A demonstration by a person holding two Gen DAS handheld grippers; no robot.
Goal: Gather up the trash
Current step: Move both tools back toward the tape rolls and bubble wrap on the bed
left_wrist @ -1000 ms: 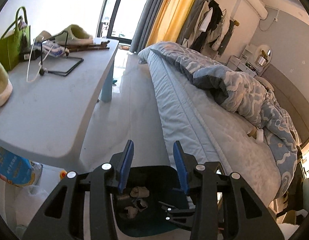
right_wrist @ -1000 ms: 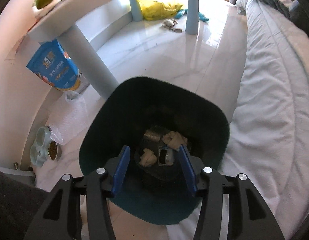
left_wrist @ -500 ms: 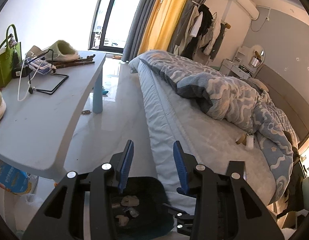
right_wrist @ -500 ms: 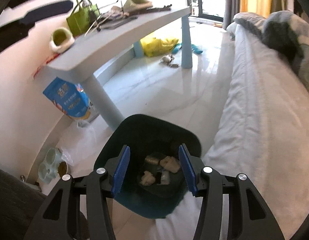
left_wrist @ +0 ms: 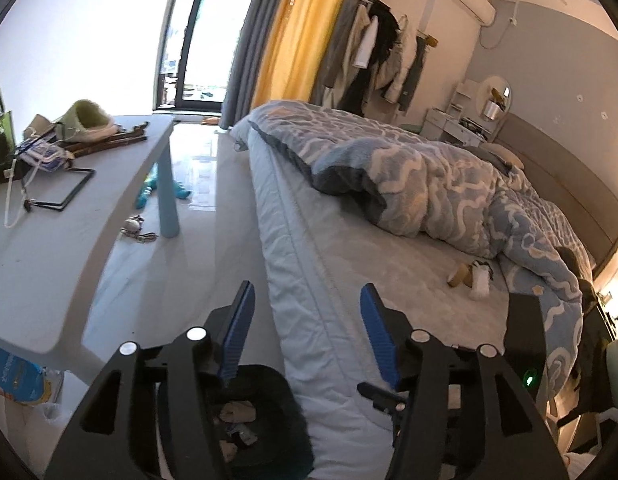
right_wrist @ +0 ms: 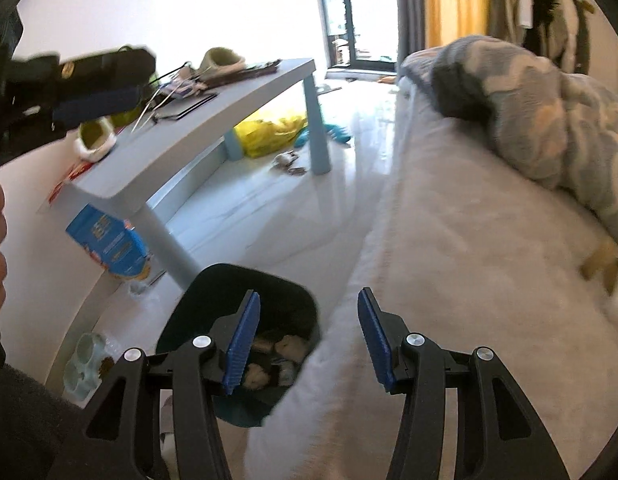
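A dark teal bin [left_wrist: 287,420] stands on the floor against the bed's edge, with crumpled paper scraps [left_wrist: 237,412] inside; the right wrist view shows the bin [right_wrist: 229,288] and its scraps [right_wrist: 287,346] too. My left gripper [left_wrist: 307,320] hovers above the mattress edge, its jaws opening with nothing between them. Over the bin's right rim and the bed edge, my right gripper [right_wrist: 309,332] is open and empty. Small tan and white bits of trash [left_wrist: 473,276] lie on the sheet beside the quilt, blurred in the right wrist view [right_wrist: 601,266].
A grey table [left_wrist: 49,248] with blue legs holds slippers, a green bag and cables. On the floor lie a yellow bag [right_wrist: 269,134], toys, a blue pet food bag [right_wrist: 109,244] and a pet bowl [right_wrist: 83,364]. A blue patterned quilt [left_wrist: 449,184] covers the far bed.
Both grippers rose away from the bin and swung toward the bed, so the bin sank low in both views. The left jaws spread wider; the right jaws kept their gap.
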